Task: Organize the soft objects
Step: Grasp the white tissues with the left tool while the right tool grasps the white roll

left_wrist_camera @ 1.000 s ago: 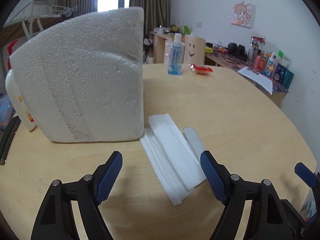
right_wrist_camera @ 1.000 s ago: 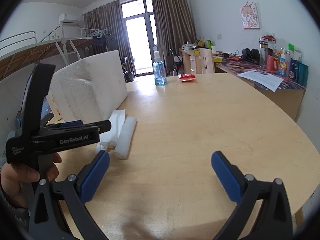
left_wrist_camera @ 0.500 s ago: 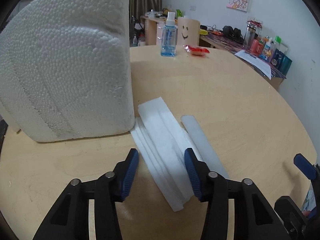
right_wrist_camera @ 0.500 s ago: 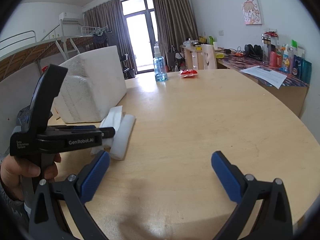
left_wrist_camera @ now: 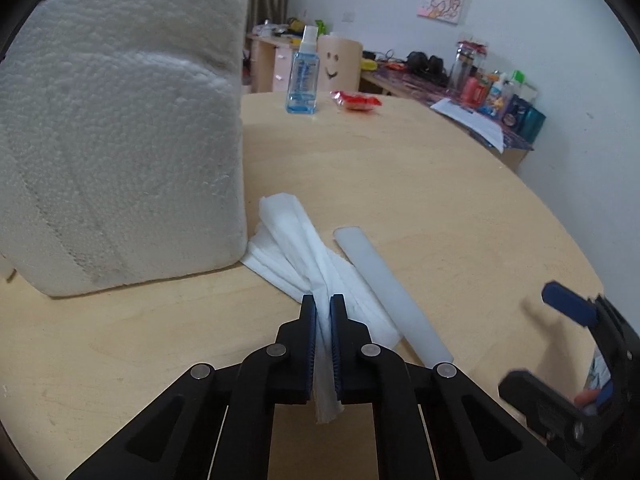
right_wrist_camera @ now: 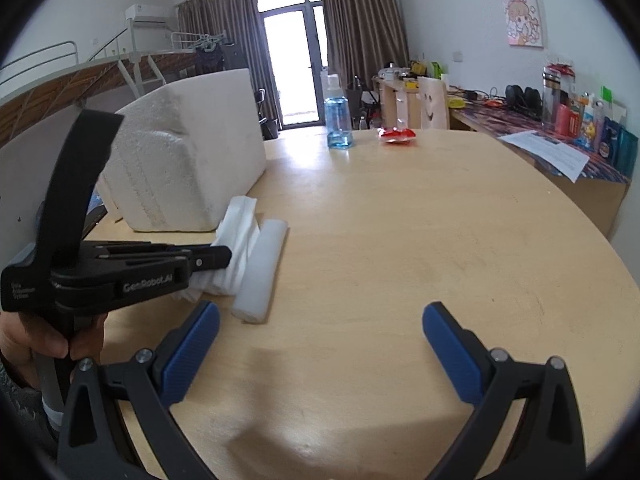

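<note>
A pile of white soft foam sheets (left_wrist_camera: 292, 240) lies on the round wooden table (left_wrist_camera: 420, 200), next to a big white styrofoam block (left_wrist_camera: 120, 140). My left gripper (left_wrist_camera: 323, 312) is shut on the near end of the top sheet, pinched between the blue pads. A long white foam strip (left_wrist_camera: 392, 300) lies just right of the pile. In the right wrist view the sheets (right_wrist_camera: 236, 248), strip (right_wrist_camera: 262, 272) and left gripper (right_wrist_camera: 224, 256) show at left. My right gripper (right_wrist_camera: 320, 320) is open and empty over bare table.
A blue spray bottle (left_wrist_camera: 303, 76) and a red packet (left_wrist_camera: 356, 102) stand at the table's far side. A chair back with a smiley face (left_wrist_camera: 340, 64) is behind them. A cluttered side desk (left_wrist_camera: 480, 96) runs along the right wall.
My left gripper moved forward over the sheets and closed from wide open onto the top sheet. The right gripper stayed open and nearly still.
</note>
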Demonstrator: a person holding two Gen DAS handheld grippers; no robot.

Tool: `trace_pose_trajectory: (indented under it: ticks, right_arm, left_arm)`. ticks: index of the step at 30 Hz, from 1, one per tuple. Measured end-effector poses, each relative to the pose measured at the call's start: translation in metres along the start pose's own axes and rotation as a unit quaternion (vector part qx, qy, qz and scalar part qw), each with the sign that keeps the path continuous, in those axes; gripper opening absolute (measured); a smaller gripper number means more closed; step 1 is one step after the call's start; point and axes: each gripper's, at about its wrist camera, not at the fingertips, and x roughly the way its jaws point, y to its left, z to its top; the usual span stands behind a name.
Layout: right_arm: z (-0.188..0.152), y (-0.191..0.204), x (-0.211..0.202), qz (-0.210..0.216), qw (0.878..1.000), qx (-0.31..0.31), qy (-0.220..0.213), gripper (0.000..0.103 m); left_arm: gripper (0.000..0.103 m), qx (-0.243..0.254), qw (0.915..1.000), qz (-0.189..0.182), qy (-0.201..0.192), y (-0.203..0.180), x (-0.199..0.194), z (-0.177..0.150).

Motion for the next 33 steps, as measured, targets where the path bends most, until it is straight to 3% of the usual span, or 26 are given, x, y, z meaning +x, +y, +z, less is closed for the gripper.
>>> trace_pose_trajectory:
  ticks: [4, 11, 15, 18, 22, 25, 33]
  right_arm:
    - [0.005, 0.006, 0.003, 0.002, 1.000, -0.004, 0.005, 0.103]
    - [0.013, 0.018, 0.014, 0.005, 1.000, -0.014, 0.026, 0.103]
    - [0.019, 0.031, 0.019, 0.017, 0.999, -0.026, 0.032, 0.102]
    - [0.024, 0.039, 0.027, 0.014, 0.998, -0.041, 0.047, 0.093]
    - [0.025, 0.047, 0.041, -0.006, 0.996, -0.061, 0.069, 0.067]
    - [0.025, 0.052, 0.051, -0.008, 0.994, -0.072, 0.083, 0.055]
    - [0.023, 0.059, 0.064, -0.016, 0.990, -0.085, 0.108, 0.040]
  left_arm:
    - [0.007, 0.018, 0.9992, -0.014, -0.032, 0.005, -0.019, -0.005]
    - [0.007, 0.062, 0.9955, -0.046, -0.054, 0.005, -0.040, -0.019]
    - [0.007, 0.070, 0.9943, -0.043, -0.067, 0.010, -0.049, -0.022]
    - [0.007, 0.065, 0.9939, -0.041, -0.078, 0.020, -0.054, -0.022]
    - [0.007, 0.050, 0.9953, -0.035, -0.076, 0.033, -0.055, -0.022]
    - [0.007, 0.050, 0.9955, -0.030, -0.074, 0.037, -0.056, -0.024]
    - [0.007, 0.043, 0.9966, -0.028, -0.065, 0.043, -0.057, -0.026]
